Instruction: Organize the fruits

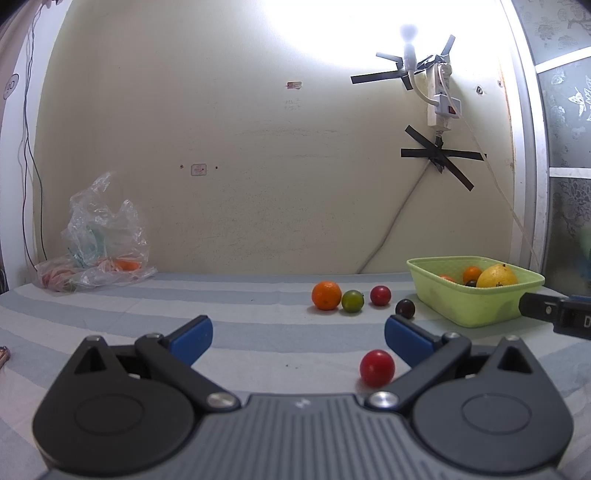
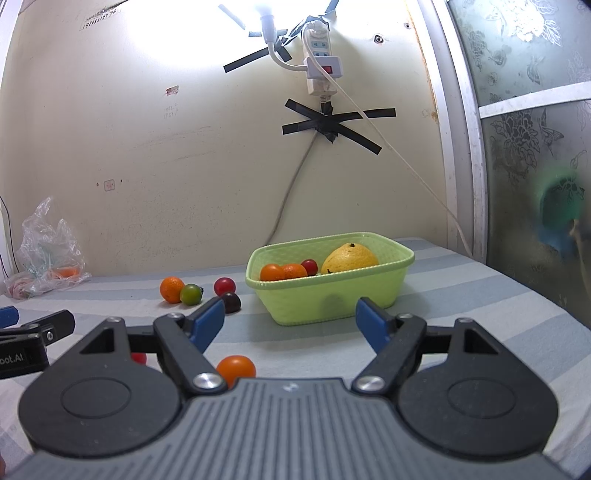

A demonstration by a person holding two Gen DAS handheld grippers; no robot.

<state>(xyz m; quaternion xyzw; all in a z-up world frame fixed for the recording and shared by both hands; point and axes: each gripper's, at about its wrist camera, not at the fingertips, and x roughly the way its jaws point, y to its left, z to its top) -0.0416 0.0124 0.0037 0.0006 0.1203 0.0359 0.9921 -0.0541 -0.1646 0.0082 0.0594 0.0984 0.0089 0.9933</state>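
Both tongs, left [image 1: 298,334] and right [image 2: 290,320], gape empty, so you next close on the red fruit [image 1: 377,367] bound for the green basket [image 2: 332,295].

You get your light from one bare bulb [image 1: 520,35] taped on the wall [image 1: 240,147]. Around the bulb the wall is burnt out to pure white in both views. Far from the bulb the wall turns dull and yellowish. Below the bulb, the fruits throw only short soft shadows. Straight lines bend strongly at the edges, and the corners go dark.
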